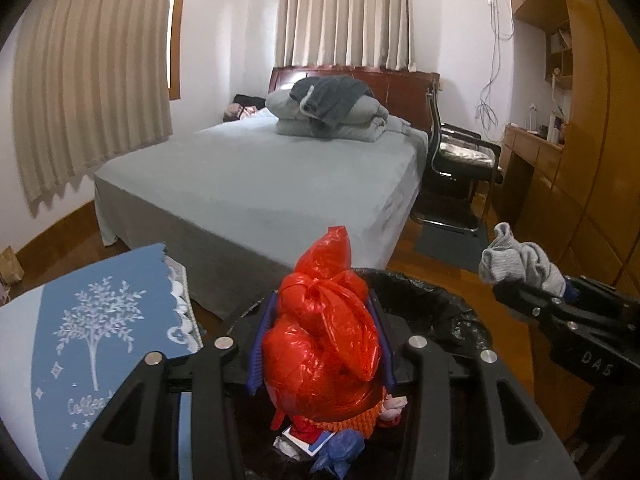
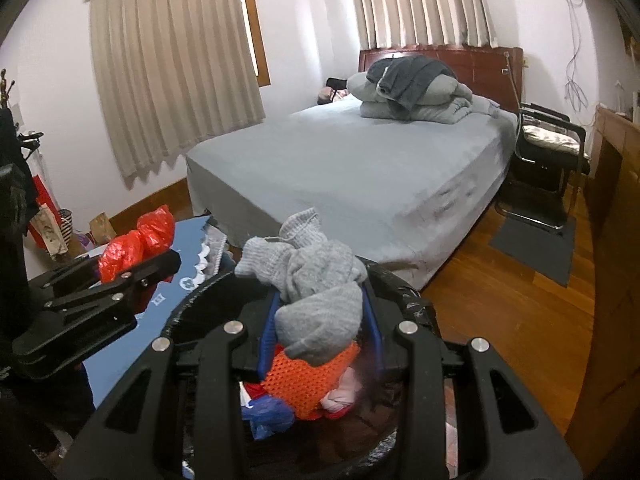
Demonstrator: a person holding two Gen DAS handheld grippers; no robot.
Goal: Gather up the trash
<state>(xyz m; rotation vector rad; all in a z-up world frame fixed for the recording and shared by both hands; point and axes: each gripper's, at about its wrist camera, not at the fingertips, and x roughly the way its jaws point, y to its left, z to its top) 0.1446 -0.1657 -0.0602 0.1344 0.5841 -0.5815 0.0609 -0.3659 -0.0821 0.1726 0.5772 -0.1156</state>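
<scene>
Left wrist: left gripper (image 1: 322, 344) is pinching the red bag (image 1: 324, 336), right gripper (image 2: 320, 312) the grey sock (image 2: 316, 296), both hanging over the bin (image 1: 432, 300) for dropping.

The trash bin (image 1: 432, 300) shows only part of its black-lined rim; its near side is cut off by the bottom edge, and the red bag (image 1: 324, 340) hides much of its contents. In the right wrist view, the grey cloth (image 2: 312, 300) covers the top of an orange mesh item (image 2: 312, 380) in the bin. Small items on the far right desk (image 1: 532, 140) are too tiny to identify. A dark object (image 1: 244, 110) beyond the bed's (image 1: 260, 184) far left corner is unclear. The blue box (image 1: 100, 332) is cut off at the left.
</scene>
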